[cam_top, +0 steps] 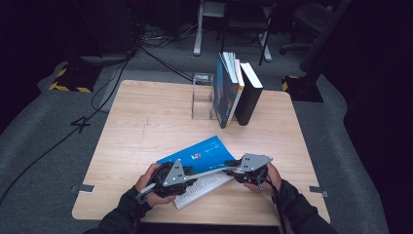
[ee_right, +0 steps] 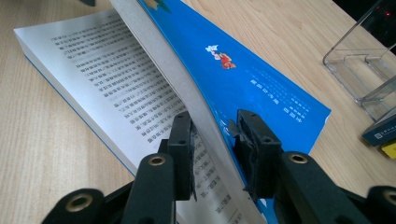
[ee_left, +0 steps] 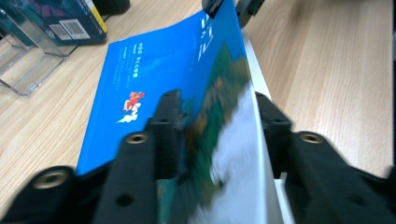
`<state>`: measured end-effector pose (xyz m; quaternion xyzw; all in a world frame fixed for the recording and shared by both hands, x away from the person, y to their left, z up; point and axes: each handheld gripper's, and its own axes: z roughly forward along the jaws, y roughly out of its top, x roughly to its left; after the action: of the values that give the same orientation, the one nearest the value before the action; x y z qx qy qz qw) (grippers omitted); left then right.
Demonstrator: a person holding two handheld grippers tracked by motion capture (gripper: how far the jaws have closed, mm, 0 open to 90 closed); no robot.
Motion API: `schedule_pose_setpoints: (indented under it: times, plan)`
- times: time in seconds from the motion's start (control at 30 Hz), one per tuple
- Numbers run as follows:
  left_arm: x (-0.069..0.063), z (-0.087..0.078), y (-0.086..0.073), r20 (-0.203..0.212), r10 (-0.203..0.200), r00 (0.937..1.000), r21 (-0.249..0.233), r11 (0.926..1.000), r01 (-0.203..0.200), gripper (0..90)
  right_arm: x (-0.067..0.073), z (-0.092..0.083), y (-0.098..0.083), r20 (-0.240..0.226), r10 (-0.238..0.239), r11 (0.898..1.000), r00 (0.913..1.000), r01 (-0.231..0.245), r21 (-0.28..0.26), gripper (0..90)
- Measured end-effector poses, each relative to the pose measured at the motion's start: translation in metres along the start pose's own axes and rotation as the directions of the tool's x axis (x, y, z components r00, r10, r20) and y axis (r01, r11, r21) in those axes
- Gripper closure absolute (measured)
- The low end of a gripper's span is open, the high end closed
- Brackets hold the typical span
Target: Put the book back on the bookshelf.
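Looking down from the high view, the desk [cam_top: 146,122] of pale wood grain stands on grey carpet in a dark room, with cables and chair legs beyond its far edge. A blue book [cam_top: 197,155] lies open near the near edge, its blue cover lifted off the white pages. The left gripper [cam_top: 187,174] and the right gripper [cam_top: 233,170] meet the cover's edge from either side. At the far edge, upright books [cam_top: 236,90] lean beside a clear acrylic stand [cam_top: 202,97].

Seen from the left gripper view, the cover bears a small red-and-white figure and pale lines of writing too small to read, with a blurred green and white picture lower down. The cover edge runs up between the jaws, which stand partly apart on either side of it; whether the fingers [ee_left: 166,126] press on it I cannot tell. A barcode label shows on a book at the upper left.

From the right gripper view, printed columns of East Asian text fill the exposed page. The lifted cover passes between the jaws, whose fingers [ee_right: 254,149] close in on it.
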<state>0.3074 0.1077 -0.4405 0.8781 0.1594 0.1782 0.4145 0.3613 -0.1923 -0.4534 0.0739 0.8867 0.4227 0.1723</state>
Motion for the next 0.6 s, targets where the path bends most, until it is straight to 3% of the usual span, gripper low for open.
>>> schedule_pose_setpoints:
  times: [0.1,0.17,0.2,0.27,0.3,0.37,0.4,0.47,0.5,0.6]
  plan:
    - [0.003,-0.003,-0.002,-0.003,0.007,1.0000,0.003,1.0000,-0.007,72.2,0.001,0.000,0.002,-0.006,0.004,1.000,1.0000,-0.004,-0.002,66.9]
    - [0.004,-0.002,-0.005,0.023,0.009,0.9997,0.010,0.9999,-0.010,73.2,-0.002,0.000,0.001,-0.041,0.021,1.000,0.9989,-0.021,-0.009,63.9]
    - [0.007,-0.002,-0.009,0.041,0.004,0.9992,0.015,0.9999,-0.005,73.8,-0.004,0.001,0.000,-0.053,0.021,1.000,0.9984,-0.022,-0.014,57.8]
    - [0.009,-0.004,-0.011,0.044,-0.006,0.9990,0.011,0.9999,0.005,74.6,-0.009,0.004,-0.006,-0.035,0.035,0.999,0.9988,-0.035,-0.002,47.7]
    - [0.011,-0.005,-0.012,0.043,-0.011,0.9990,0.010,0.9999,0.010,74.5,-0.013,0.005,-0.011,-0.018,0.038,0.999,0.9991,-0.038,0.014,47.5]
    - [0.013,-0.007,-0.013,0.044,-0.018,0.9989,0.007,0.9998,0.018,74.2,-0.017,0.005,-0.016,-0.004,0.053,0.999,0.9986,-0.053,0.011,48.6]
    - [0.015,-0.008,-0.014,0.045,-0.025,0.9987,0.002,0.9997,0.025,73.7,-0.024,0.004,-0.023,-0.033,0.104,0.994,0.9940,-0.105,-0.023,56.7]
    - [0.020,-0.009,-0.016,0.040,-0.035,0.9986,-0.003,0.9994,0.035,73.1,-0.023,0.004,-0.023,-0.034,0.085,0.996,0.9958,-0.086,-0.032,60.3]
    - [0.025,-0.010,-0.017,0.024,-0.033,0.9992,0.000,0.9994,0.033,72.3,-0.016,0.004,-0.017,-0.007,0.023,1.000,0.9997,-0.023,-0.014,64.1]
    - [0.030,-0.011,-0.018,0.018,-0.042,0.9990,-0.006,0.9991,0.042,70.7,-0.013,0.003,-0.015,-0.001,0.015,1.000,0.9999,-0.015,-0.015,67.0]
